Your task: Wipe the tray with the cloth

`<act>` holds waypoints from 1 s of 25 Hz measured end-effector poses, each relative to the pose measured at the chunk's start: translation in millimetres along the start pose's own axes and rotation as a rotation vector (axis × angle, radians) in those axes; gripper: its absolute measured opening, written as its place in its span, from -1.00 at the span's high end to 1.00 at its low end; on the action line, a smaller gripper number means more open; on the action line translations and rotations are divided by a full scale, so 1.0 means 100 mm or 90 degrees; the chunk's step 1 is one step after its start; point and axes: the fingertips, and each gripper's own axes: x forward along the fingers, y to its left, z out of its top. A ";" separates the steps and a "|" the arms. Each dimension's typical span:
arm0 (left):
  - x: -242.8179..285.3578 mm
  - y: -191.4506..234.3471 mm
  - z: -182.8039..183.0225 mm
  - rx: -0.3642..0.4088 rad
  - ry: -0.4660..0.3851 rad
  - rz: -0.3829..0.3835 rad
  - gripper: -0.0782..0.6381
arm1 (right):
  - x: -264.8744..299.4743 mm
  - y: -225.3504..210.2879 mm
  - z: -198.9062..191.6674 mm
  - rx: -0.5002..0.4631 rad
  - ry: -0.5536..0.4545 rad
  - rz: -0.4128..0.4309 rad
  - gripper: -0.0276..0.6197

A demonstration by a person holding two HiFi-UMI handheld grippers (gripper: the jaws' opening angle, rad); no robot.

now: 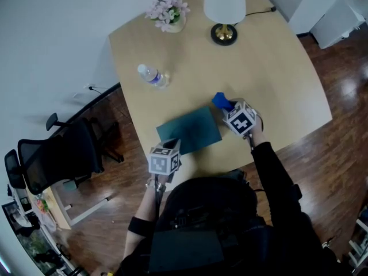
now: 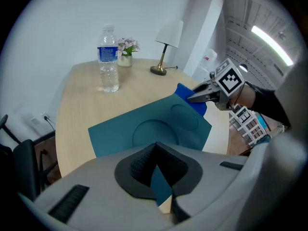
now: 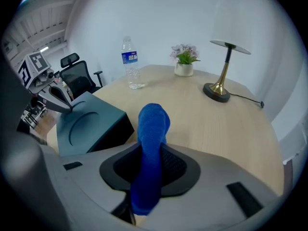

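Observation:
A teal tray (image 1: 190, 130) with round hollows lies near the table's front edge. Its near left edge sits between the jaws of my left gripper (image 2: 157, 179), which is shut on it. From the right gripper view the tray (image 3: 84, 121) looks tipped up, with the left gripper (image 3: 66, 105) at its corner. My right gripper (image 3: 148, 179) is shut on a blue cloth (image 3: 151, 143) that sticks up between its jaws. In the head view the cloth (image 1: 221, 101) hangs just beyond the tray's far right corner, below the right gripper (image 1: 227, 107).
On the round wooden table (image 1: 270, 73) stand a water bottle (image 1: 151, 76), a pot of pink flowers (image 1: 168, 13) and a lamp with a brass foot (image 1: 224, 16). A black office chair (image 1: 57, 154) stands on the floor at the left.

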 end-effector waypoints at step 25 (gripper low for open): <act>0.06 0.01 0.00 0.051 0.075 -0.010 0.78 | -0.21 1.08 -0.71 -0.217 0.054 0.242 0.61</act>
